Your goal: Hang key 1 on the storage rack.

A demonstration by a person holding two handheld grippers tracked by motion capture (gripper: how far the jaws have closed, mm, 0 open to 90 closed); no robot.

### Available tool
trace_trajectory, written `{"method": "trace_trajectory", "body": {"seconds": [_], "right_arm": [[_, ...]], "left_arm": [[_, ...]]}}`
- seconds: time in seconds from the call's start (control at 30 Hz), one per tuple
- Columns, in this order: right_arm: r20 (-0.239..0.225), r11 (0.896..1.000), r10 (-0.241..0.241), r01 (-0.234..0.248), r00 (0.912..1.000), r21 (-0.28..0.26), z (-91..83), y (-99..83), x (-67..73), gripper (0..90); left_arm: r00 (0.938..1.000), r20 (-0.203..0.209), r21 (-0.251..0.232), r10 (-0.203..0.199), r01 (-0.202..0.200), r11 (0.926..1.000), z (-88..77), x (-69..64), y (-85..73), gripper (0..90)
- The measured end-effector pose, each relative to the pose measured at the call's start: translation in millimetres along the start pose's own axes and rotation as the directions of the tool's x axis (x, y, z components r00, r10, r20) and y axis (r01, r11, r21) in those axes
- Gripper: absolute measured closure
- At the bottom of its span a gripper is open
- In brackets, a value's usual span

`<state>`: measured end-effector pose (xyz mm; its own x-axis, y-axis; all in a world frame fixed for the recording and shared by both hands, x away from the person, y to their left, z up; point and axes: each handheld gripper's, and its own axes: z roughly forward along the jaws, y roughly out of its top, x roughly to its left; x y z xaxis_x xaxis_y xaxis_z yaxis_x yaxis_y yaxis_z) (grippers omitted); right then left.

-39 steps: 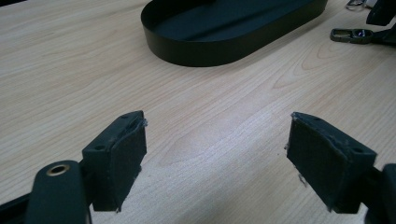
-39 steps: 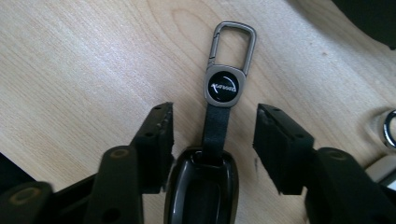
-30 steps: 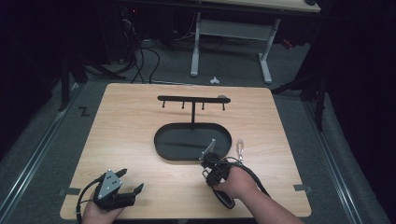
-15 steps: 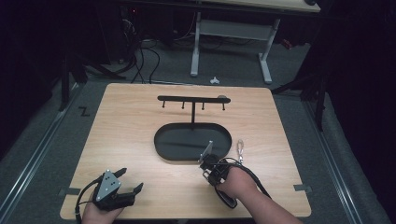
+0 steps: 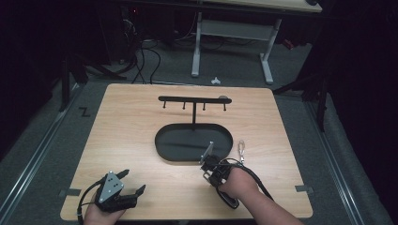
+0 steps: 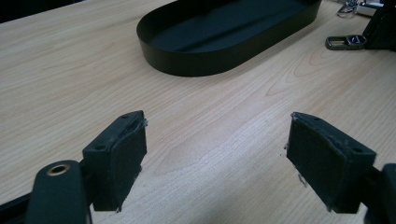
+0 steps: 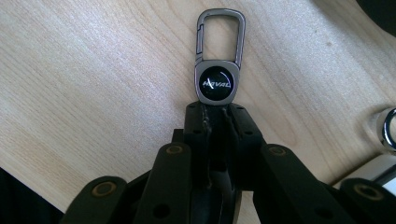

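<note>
A grey metal key fob [image 7: 217, 70] with a carabiner clip and a round black badge lies on the wooden table [image 5: 131, 126]. My right gripper [image 7: 215, 112] is shut on its near end, its jaws having just closed on it. In the high view the fob [image 5: 208, 152] points from the right gripper [image 5: 206, 164] toward the black oval tray [image 5: 193, 143]. A black rack with small hooks [image 5: 193, 100] stands in that tray. At the table's front left, my left gripper [image 5: 132, 182] is open, and nothing lies between its pads [image 6: 119, 158].
A silver key ring with a clip [image 5: 241, 146] lies just right of the tray, close to the right hand. In the left gripper view the tray [image 6: 196, 56] is ahead and the fob [image 6: 344, 42] is at the far right. Dark floor, cables and a desk frame lie beyond the table.
The right gripper's jaws have drawn together on the key fob. Neither hand has shifted on the table.
</note>
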<state>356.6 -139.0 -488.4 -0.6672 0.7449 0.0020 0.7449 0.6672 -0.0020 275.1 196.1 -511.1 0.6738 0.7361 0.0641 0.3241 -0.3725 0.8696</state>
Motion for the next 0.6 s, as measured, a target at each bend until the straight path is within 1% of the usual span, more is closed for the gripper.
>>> {"method": "trace_trajectory", "body": {"seconds": [0.03,0.07,0.1,0.13,0.17,0.2,0.23,0.27,0.3,0.33,0.37,0.4,0.43,0.47,0.5,0.53,0.57,0.6], "right_arm": [[0.001,1.000,-0.014,0.014,0.9999,-0.008,0.2,-0.8,-1.0,80.8],[-0.002,1.000,-0.008,0.008,1.0000,-0.015,0.3,-1.4,-0.9,80.8],[-0.007,0.999,-0.028,0.028,0.9996,-0.029,0.1,-2.3,-3.6,80.8],[-0.013,1.000,-0.005,0.005,0.9999,-0.021,-1.6,-3.1,-2.4,80.9],[-0.010,1.000,-0.006,0.006,0.9999,-0.020,-3.6,-3.8,-2.5,80.9],[-0.001,0.999,-0.021,0.021,0.9998,-0.024,-6.0,-4.6,-3.9,80.9],[-0.002,1.000,-0.013,0.013,0.9999,-0.021,-9.6,-5.5,-4.5,80.9],[-0.002,1.000,-0.013,0.013,0.9999,-0.021,-9.6,-5.5,-4.5,80.9],[0.000,1.000,-0.004,0.004,1.0000,-0.027,-16.7,-7.8,-6.9,80.9],[0.000,1.000,-0.004,0.004,1.0000,-0.027,-16.7,-7.8,-6.9,80.9],[0.005,0.998,-0.040,0.040,0.9992,-0.050,-24.0,-10.5,-12.1,80.9],[0.005,0.998,-0.040,0.040,0.9992,-0.050,-24.0,-10.5,-12.1,80.9],[0.002,0.999,0.009,-0.009,1.0000,-0.050,-32.6,-14.3,-12.5,80.9],[0.002,0.999,0.009,-0.009,1.0000,-0.050,-32.6,-14.3,-12.5,80.9],[-0.001,0.998,0.015,-0.015,0.9999,-0.062,-38.5,-17.6,-15.7,80.9],[-0.001,0.998,0.015,-0.015,0.9999,-0.062,-38.5,-17.6,-15.7,80.9],[0.004,0.998,0.024,-0.024,0.9997,-0.062,-41.8,-18.8,-16.8,80.9],[0.004,0.997,0.023,-0.023,0.9997,-0.074,-46.9,-21.4,-19.7,80.9]], "left_arm": [[1.0000,0.001,0.002,0.001,-0.001,1.0000,0.1,0.0,-0.2,20.4],[1.0000,0.002,0.003,0.000,0.000,1.0000,0.2,0.0,-0.3,20.4],[1.0000,0.002,0.002,-0.001,0.001,1.0000,0.1,-0.3,-0.7,20.4],[1.0000,0.002,0.002,-0.001,0.001,1.0000,0.1,-0.3,-0.7,20.4],[1.0000,0.002,0.002,-0.002,0.002,1.0000,0.0,-0.3,-0.9,20.4],[1.0000,0.004,0.004,-0.005,0.005,1.0000,-0.4,0.1,-1.0,20.4],[1.0000,0.003,0.003,-0.006,0.006,1.0000,-0.3,0.2,-1.1,20.4],[1.0000,0.003,0.003,-0.006,0.006,1.0000,-0.3,0.2,-1.1,20.4],[1.0000,0.003,0.004,-0.006,0.006,1.0000,-0.2,0.4,-1.1,20.4],[1.0000,0.004,0.003,-0.007,0.007,1.0000,0.0,0.6,-1.1,20.4],[1.0000,0.006,0.004,-0.006,0.006,1.0000,0.4,0.4,-1.2,20.4],[1.0000,0.006,0.004,-0.006,0.006,1.0000,0.4,0.4,-1.2,20.4],[1.0000,0.008,0.007,-0.002,0.002,1.0000,0.9,0.3,-1.1,20.4],[1.0000,0.008,0.007,-0.002,0.002,1.0000,0.9,0.3,-1.1,20.4],[1.0000,0.009,0.008,-0.001,0.001,1.0000,1.3,0.3,-1.2,20.4],[1.0000,0.009,0.008,-0.001,0.001,1.0000,1.3,0.3,-1.2,20.4],[1.0000,0.010,0.008,-0.001,0.000,1.0000,1.4,0.2,-1.2,20.4],[0.9999,0.011,0.010,0.002,-0.002,0.9999,1.2,-0.1,-1.2,20.4]]}}
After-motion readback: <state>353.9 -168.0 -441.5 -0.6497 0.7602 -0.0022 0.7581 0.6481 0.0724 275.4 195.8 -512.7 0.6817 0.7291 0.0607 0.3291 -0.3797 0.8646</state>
